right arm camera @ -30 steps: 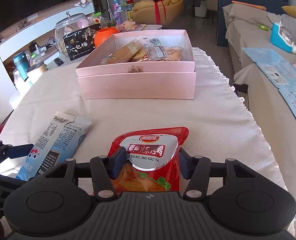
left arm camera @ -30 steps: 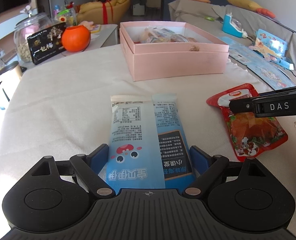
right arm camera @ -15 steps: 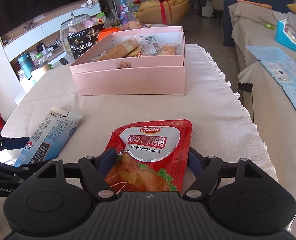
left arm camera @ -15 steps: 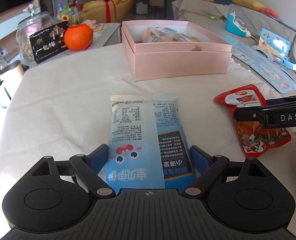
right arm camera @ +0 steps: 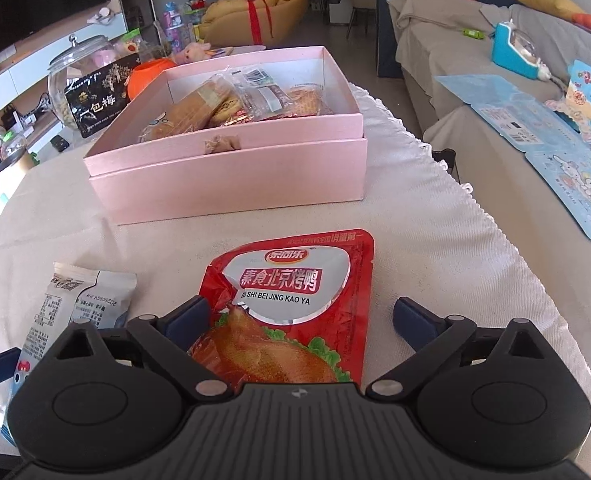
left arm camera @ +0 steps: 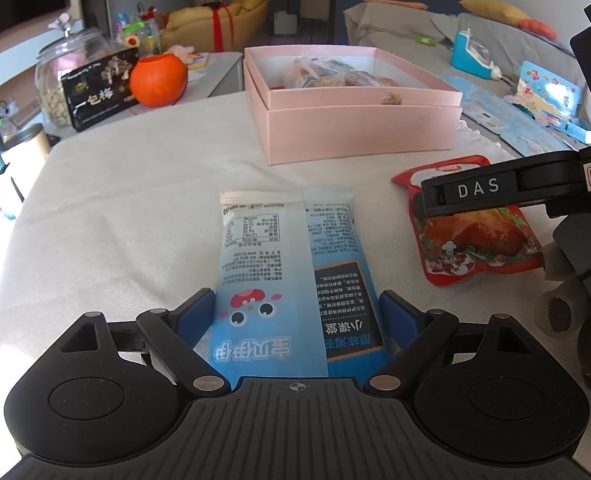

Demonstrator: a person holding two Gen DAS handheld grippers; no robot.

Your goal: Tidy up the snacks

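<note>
Right gripper point(right arm camera: 297, 316) jaws opening around the red pouch point(right arm camera: 291, 312), lengthwise toward the pink box point(right arm camera: 231, 184), while left gripper point(left arm camera: 297, 314) clamps the blue packet point(left arm camera: 291, 280), also pointing boxward.

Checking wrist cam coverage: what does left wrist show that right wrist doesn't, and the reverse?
Left wrist only: the left gripper with both pads against the blue snack pack, and the right gripper's side, marked DAS.

Right wrist only: the right gripper, jaws opening, a clear gap beside the red snack pouch between them; the contents of the pink box.

Both: both snacks, the box, the orange pumpkin pot, the glass jar.
</note>
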